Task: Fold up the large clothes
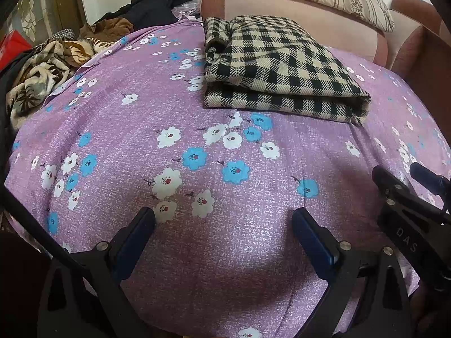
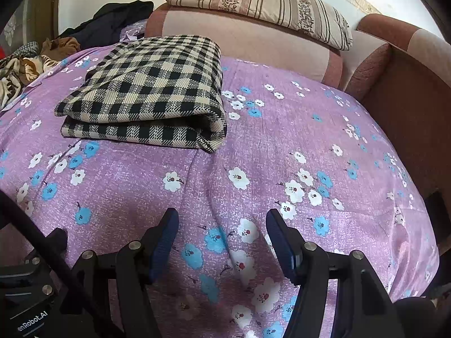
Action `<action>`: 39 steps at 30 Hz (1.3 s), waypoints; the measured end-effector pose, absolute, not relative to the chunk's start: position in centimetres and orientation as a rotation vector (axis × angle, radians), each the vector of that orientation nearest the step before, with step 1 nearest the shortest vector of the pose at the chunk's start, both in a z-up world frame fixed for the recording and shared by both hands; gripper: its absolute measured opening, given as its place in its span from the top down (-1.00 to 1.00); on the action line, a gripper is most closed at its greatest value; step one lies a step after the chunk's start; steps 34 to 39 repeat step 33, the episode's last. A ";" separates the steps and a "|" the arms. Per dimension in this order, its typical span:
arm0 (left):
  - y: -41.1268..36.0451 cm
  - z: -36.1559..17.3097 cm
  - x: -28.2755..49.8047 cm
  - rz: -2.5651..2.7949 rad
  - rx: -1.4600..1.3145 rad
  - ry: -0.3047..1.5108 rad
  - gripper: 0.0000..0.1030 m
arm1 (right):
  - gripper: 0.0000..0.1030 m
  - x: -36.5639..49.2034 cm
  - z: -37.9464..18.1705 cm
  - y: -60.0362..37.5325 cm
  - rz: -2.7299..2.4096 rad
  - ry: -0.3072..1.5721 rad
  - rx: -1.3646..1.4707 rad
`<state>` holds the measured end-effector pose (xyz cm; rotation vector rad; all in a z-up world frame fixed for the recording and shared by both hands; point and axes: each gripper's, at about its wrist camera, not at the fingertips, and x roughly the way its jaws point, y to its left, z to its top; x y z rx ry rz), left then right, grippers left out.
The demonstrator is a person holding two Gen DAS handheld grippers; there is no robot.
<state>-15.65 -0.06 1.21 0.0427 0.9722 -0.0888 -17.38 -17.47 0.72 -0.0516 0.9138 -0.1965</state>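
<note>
A black-and-cream checked garment (image 1: 279, 64) lies folded in a thick rectangle on the purple flowered bedsheet (image 1: 197, 146), toward the far side. It also shows in the right wrist view (image 2: 149, 93). My left gripper (image 1: 224, 217) is open and empty, low over the near part of the sheet, well short of the garment. My right gripper (image 2: 222, 218) is open and empty, also over the near sheet; it shows at the right edge of the left wrist view (image 1: 400, 177).
A heap of unfolded clothes lies at the far left: a brown patterned piece (image 1: 42, 70), a brown one (image 1: 110, 26) and dark ones (image 1: 163, 2). A pink headboard (image 2: 253, 42) with a striped pillow (image 2: 262, 2) backs the bed. A brown bed frame (image 2: 408, 98) runs along the right.
</note>
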 end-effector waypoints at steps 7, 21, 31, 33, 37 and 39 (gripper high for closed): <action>-0.1 1.2 -15.6 -0.089 0.043 0.972 -0.89 | -0.32 -17.4 0.7 -17.2 -0.197 0.915 -0.055; -0.1 1.2 -15.5 -0.093 0.042 0.966 -0.89 | -0.32 -17.6 0.6 -16.6 -0.193 0.909 -0.067; -0.1 1.3 -16.0 -0.105 0.054 0.942 -0.89 | -0.32 -17.9 0.6 -16.1 -0.188 0.899 -0.078; -0.1 1.4 -16.1 -0.102 0.055 0.934 -0.89 | -0.32 -18.0 0.7 -16.1 -0.185 0.897 -0.079; -0.1 1.4 -16.1 -0.102 0.055 0.934 -0.89 | -0.32 -18.0 0.7 -16.1 -0.185 0.897 -0.079; -0.1 1.4 -16.1 -0.102 0.055 0.934 -0.89 | -0.32 -18.0 0.7 -16.1 -0.185 0.897 -0.079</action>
